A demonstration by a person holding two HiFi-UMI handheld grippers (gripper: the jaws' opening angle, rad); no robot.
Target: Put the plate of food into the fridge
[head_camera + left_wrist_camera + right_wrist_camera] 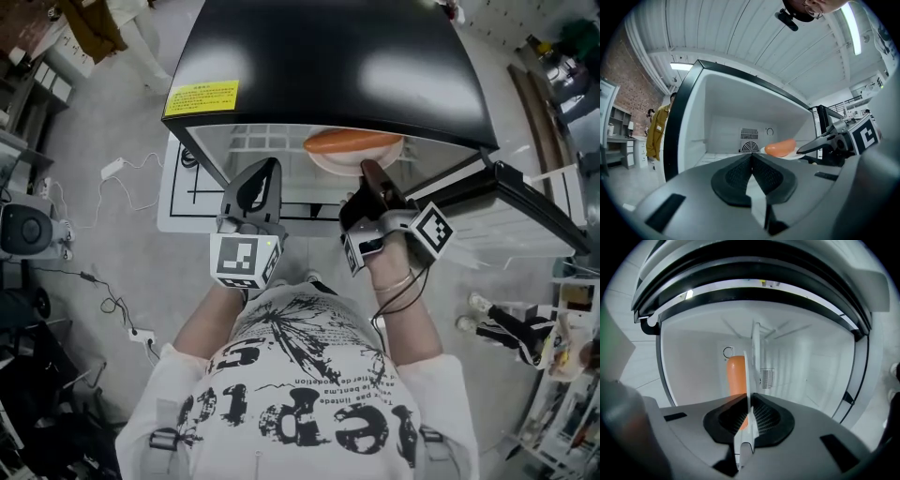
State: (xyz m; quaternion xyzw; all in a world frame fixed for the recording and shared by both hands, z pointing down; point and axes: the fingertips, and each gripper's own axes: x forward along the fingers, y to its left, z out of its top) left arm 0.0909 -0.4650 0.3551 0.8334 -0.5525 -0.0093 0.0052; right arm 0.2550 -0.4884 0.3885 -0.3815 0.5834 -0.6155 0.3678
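In the head view the fridge's (pixel 328 56) black top hides most of its interior, along with the far half of the plate (pixel 349 161). Only the plate's near rim and part of the orange food (pixel 352 142) show, just inside the fridge's open front. The right gripper view shows the plate edge-on, as a thin white line, with the food partly behind it. What the food is cannot be told.

The right gripper (pixel 370 171) has its jaws nearly together, clamped on the plate's near rim and holding it at the fridge's mouth. The left gripper (pixel 265 169) is beside it in front of the fridge, with its jaws closed on nothing.
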